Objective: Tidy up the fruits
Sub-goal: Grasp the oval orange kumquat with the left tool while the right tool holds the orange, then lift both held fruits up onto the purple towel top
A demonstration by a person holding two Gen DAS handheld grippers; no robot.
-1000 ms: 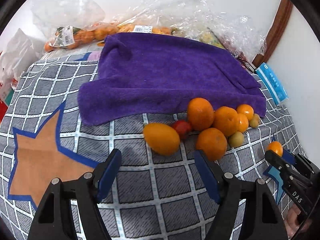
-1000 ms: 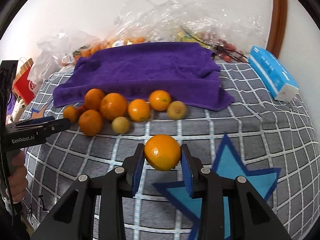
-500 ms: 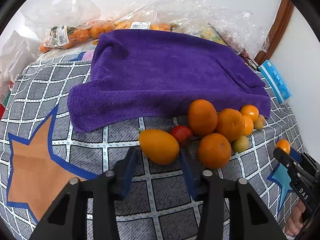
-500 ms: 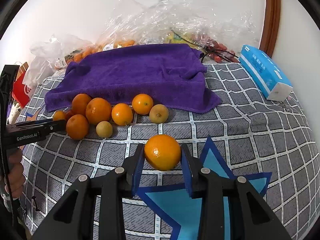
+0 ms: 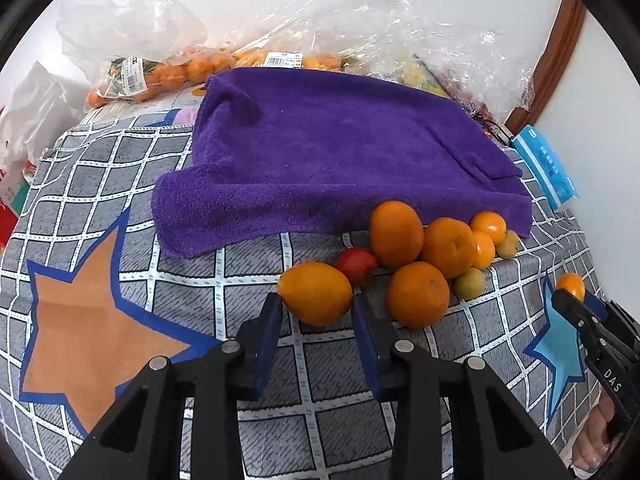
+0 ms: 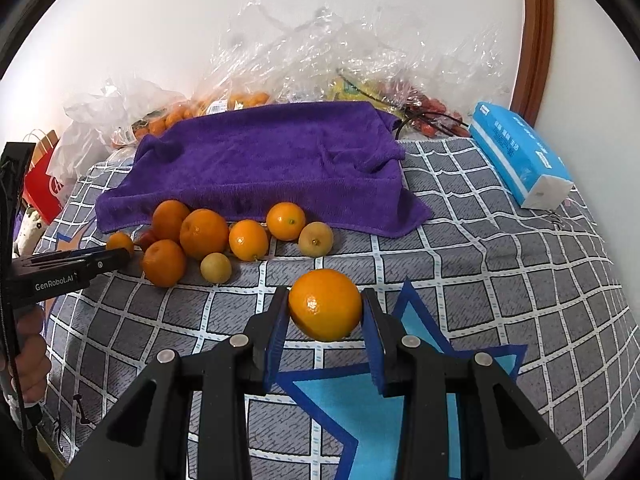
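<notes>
An oval yellow-orange fruit (image 5: 314, 288) lies on the checked cloth, at the left end of a fruit pile. My left gripper (image 5: 316, 305) is closing on it, and both blue pads touch its sides. Behind it lie a small red fruit (image 5: 356, 266), three oranges (image 5: 418, 300) and smaller yellow-green fruits (image 5: 469, 284). A purple towel (image 5: 340, 160) is spread beyond the pile. In the right wrist view my right gripper (image 6: 325, 320) is shut on a round orange (image 6: 325, 300), held above the cloth. The left gripper (image 6: 116, 256) shows there at the left edge.
A blue tissue pack (image 6: 520, 160) lies at the far right of the cloth. Clear plastic bags of fruit (image 5: 160, 76) pile up against the wall behind the towel. A red paper bag (image 6: 44, 192) stands at the left. A brown wooden frame (image 6: 536, 40) rises at the back right.
My left gripper moved forward to the oval fruit and its wide jaws came in onto its sides. The right gripper kept its hold on the orange.
</notes>
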